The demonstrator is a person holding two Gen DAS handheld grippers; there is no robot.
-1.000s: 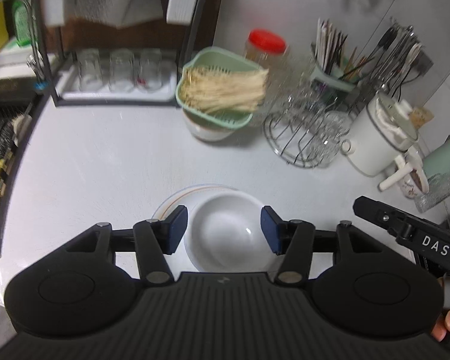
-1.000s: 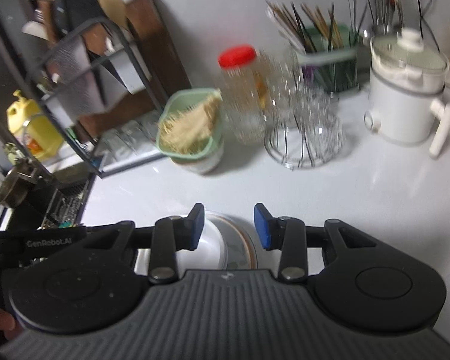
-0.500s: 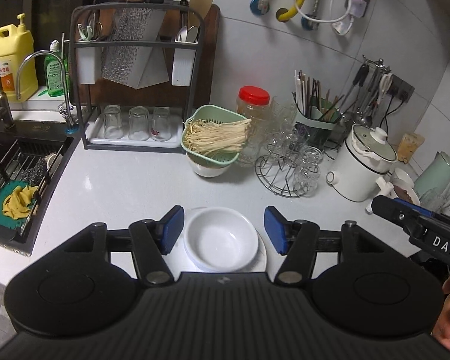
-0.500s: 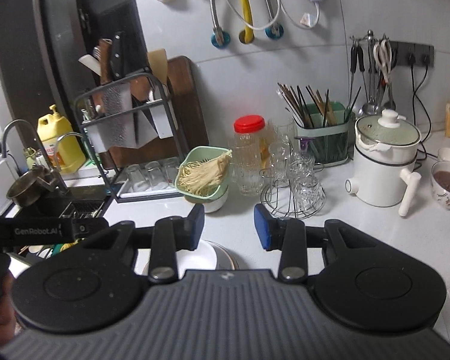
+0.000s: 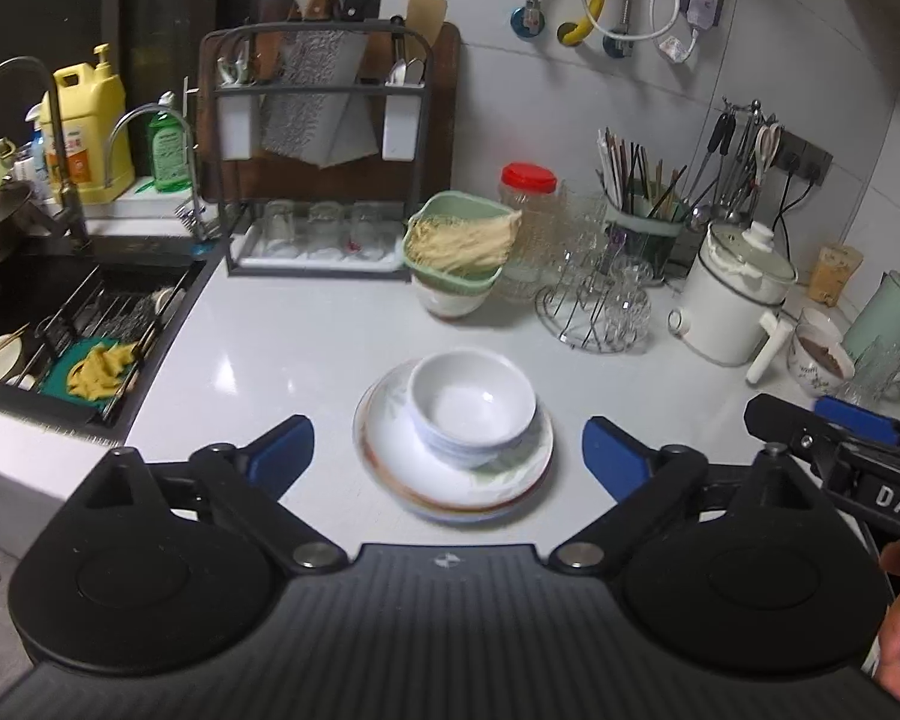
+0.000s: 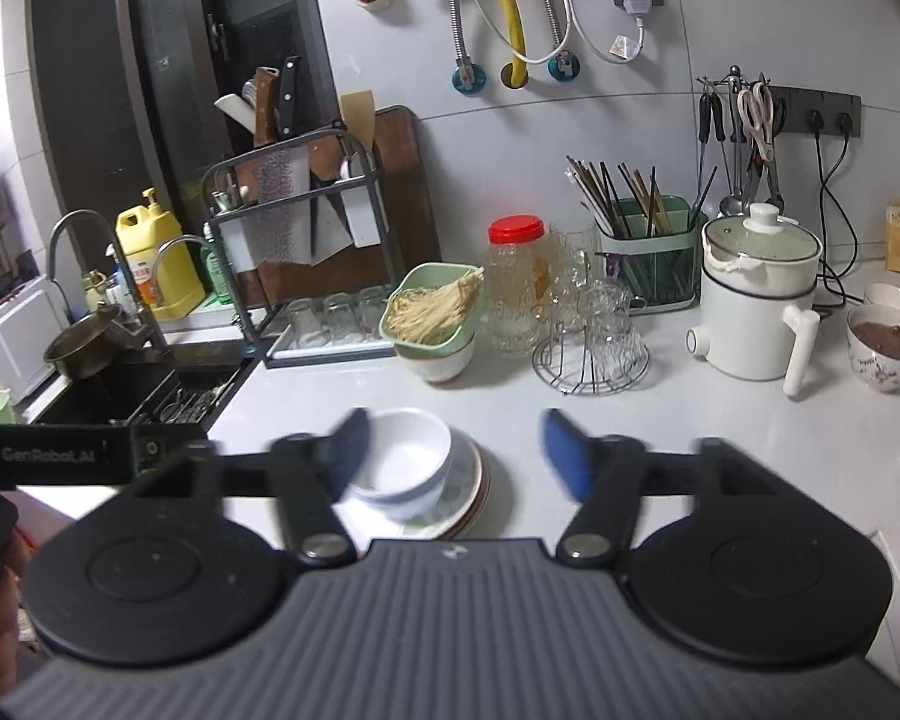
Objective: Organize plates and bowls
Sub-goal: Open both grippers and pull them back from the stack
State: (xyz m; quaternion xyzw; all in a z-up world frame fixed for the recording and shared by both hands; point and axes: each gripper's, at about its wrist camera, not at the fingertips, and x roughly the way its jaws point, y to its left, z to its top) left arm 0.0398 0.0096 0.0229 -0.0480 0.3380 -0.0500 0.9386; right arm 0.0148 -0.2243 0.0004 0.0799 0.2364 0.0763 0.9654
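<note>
Left wrist view, bottom of frame: left gripper has just been opening, jaws now spread wide w/ nothing gripped; the stack sits beyond the gap, centre frame, untouched. Right gripper in its own view has also just been opening, pads blurred, nothing pinched; its left pad overlaps the bowl in the picture, but contact can't be confirmed.

Bowl sits nested on the plates, upright, slightly toward the stack's upper right. Prob. stacked this way to save counter space, biggest at the bottom so it stays stable. Both grippers empty suggests the stacking step is done.

Counter is bare around the stack on all sides, so there's good room to back off or come in again. Mid left of frame: counter edge drops to the sink, near enough to mind if the stack gets slid that way.

Further up: noodle basket on a bowl, glass rack and white pot upper right, dish rack at the wall. All well apart from the stack.
</note>
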